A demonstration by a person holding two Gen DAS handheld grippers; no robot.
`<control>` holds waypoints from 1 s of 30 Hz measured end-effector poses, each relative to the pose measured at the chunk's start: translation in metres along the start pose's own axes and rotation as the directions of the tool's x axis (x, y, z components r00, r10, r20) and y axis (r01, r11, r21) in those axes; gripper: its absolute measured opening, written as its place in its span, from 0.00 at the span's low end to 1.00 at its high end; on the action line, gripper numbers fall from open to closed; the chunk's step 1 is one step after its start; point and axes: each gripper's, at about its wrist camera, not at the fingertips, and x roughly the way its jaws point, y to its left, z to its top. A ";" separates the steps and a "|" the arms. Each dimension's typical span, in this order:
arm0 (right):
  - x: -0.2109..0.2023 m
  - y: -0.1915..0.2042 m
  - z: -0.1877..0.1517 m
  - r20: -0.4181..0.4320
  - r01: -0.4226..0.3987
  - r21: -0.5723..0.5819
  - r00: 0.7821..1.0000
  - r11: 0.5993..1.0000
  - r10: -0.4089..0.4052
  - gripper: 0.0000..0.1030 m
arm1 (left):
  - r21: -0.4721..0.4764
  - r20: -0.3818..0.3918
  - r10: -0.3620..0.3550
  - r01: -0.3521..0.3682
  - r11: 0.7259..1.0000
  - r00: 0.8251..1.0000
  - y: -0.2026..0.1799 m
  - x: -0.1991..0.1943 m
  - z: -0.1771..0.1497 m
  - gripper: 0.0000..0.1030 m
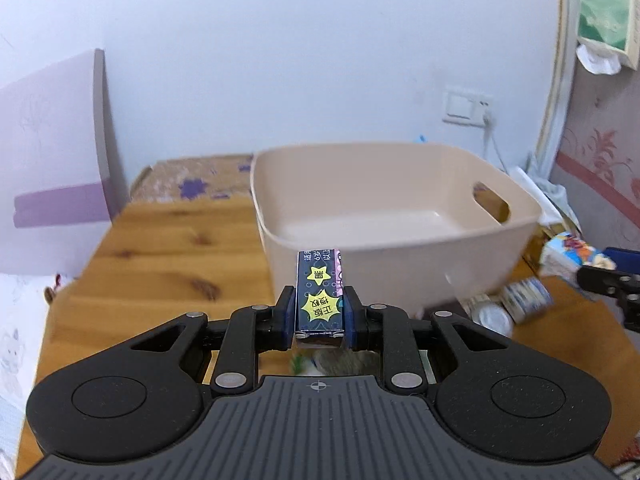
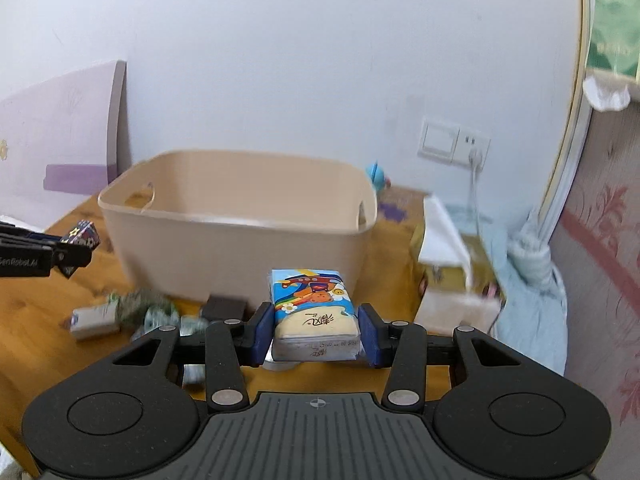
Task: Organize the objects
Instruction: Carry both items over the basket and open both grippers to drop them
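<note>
Nearest the lens, the left gripper [image 1: 319, 312] has its jaws closed tight on a narrow dark blue box [image 1: 319, 300] printed with yellow starbursts, held above the wooden counter [image 1: 160, 264] just short of the beige plastic bin [image 1: 400, 216]. The right gripper [image 2: 316, 332] likewise clamps a cartoon-printed tissue pack [image 2: 312, 312] before the bin's near wall. Both loads look ready for dropping; next, each must lift over the rim and release. Small cans [image 1: 516, 300] lie by the bin's right corner.

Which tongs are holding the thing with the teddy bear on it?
The right tongs hold the tissue pack with the bear picture. The left tongs grip a dark blue box with yellow stars instead.
</note>
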 end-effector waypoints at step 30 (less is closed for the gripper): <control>0.086 -0.008 0.092 0.030 0.048 -0.061 0.998 0.997 -0.046 0.42 | 0.063 -0.166 0.031 -0.021 0.998 0.986 -0.030 0.138 0.077 0.23</control>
